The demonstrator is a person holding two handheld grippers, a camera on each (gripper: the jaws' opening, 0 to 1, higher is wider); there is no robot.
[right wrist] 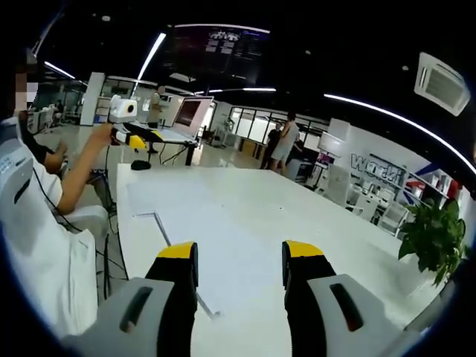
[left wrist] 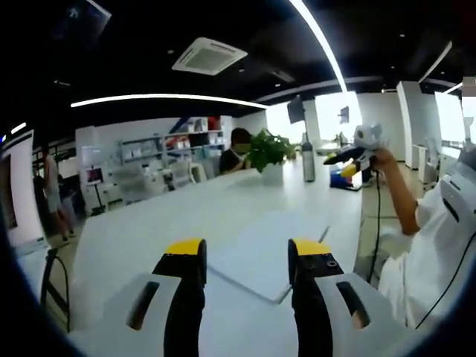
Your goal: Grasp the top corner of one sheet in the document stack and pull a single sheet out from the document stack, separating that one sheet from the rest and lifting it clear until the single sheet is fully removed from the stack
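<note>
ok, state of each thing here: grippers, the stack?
left gripper: open, empty, above the table
right gripper: open, empty, above the stack
document stack: flat on the white table, untouched
potted plant: upright
bottle: upright

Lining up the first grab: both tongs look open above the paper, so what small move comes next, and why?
Probably lower the right tongs toward the near corner of the stack and bracket just the top sheet. Both right and left tongs are open, holding nothing, and the stack lies flat on the table, untouched.
</note>
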